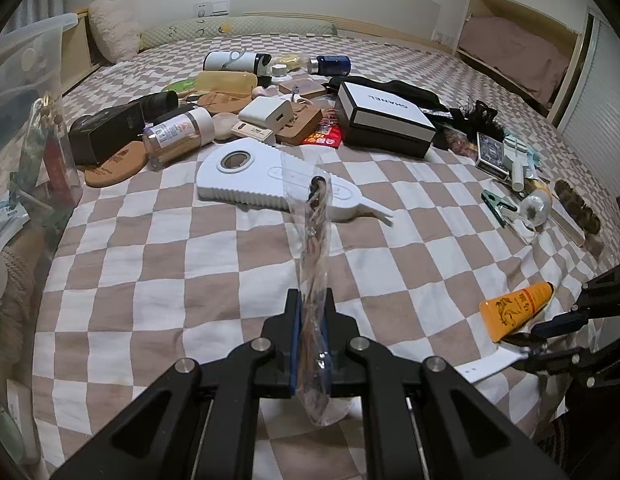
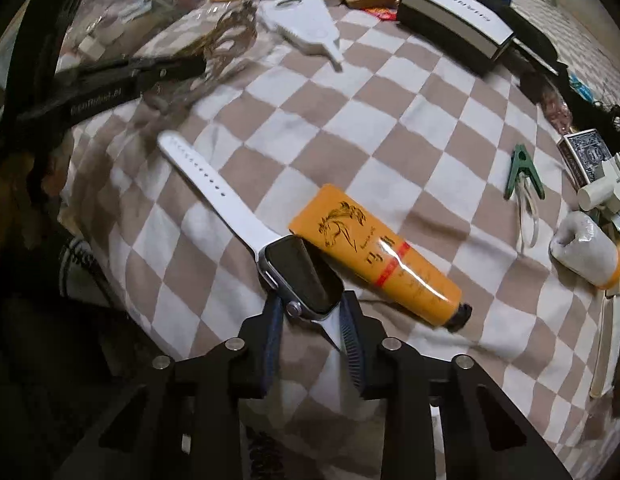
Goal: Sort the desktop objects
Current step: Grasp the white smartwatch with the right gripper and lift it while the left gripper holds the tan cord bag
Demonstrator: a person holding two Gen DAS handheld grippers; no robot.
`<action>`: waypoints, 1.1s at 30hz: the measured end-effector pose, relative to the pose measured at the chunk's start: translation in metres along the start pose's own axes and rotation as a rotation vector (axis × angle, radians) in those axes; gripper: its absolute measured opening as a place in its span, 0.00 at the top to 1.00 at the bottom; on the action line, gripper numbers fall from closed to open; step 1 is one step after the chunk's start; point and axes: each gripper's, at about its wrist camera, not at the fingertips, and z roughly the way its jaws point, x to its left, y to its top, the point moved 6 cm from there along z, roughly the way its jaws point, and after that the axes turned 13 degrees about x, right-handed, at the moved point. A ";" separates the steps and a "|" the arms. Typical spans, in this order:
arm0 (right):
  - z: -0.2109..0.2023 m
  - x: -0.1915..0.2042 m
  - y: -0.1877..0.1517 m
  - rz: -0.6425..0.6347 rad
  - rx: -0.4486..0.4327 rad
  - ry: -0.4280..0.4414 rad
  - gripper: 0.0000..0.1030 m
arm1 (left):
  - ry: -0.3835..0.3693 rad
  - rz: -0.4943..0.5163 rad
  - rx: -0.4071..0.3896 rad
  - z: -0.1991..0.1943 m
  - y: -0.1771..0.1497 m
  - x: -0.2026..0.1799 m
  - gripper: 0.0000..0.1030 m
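My left gripper [image 1: 312, 300] is shut on a clear plastic bag [image 1: 316, 240] with a brown cord inside, held upright above the checkered bedspread. The same bag [image 2: 225, 36] shows in the right wrist view at the upper left. My right gripper [image 2: 312, 312] has its jaws around the lower strap of a white-strapped smartwatch [image 2: 297, 276], which lies on the bed; the fingers look partly closed on it. An orange tube [image 2: 378, 256] lies touching the watch on its right. The right gripper [image 1: 526, 344], watch strap [image 1: 490, 366] and tube [image 1: 514, 308] show at the left view's right edge.
A pile lies at the far side: white fan-shaped tool [image 1: 269, 176], black-and-white Chanel box [image 1: 384, 116], jar [image 1: 177, 136], cork coasters [image 1: 113, 168], bottles [image 1: 233, 60]. A green clip [image 2: 522, 168], card deck [image 2: 586, 156] and tape roll [image 2: 586, 244] lie right. A clear bin [image 1: 25, 80] stands left.
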 end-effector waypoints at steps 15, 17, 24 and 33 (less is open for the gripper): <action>0.000 0.014 0.039 -0.047 -0.084 -0.035 0.81 | 0.007 -0.029 -0.011 -0.005 0.002 0.012 0.91; 0.002 0.018 0.044 -0.067 -0.083 -0.035 0.81 | 0.009 -0.030 -0.013 -0.005 0.003 0.013 0.91; 0.007 0.031 0.059 -0.132 -0.085 -0.072 0.81 | 0.005 -0.035 -0.007 -0.004 0.003 0.015 0.91; 0.017 0.039 0.070 -0.177 -0.064 -0.085 0.79 | 0.003 -0.032 -0.003 -0.003 0.002 0.016 0.91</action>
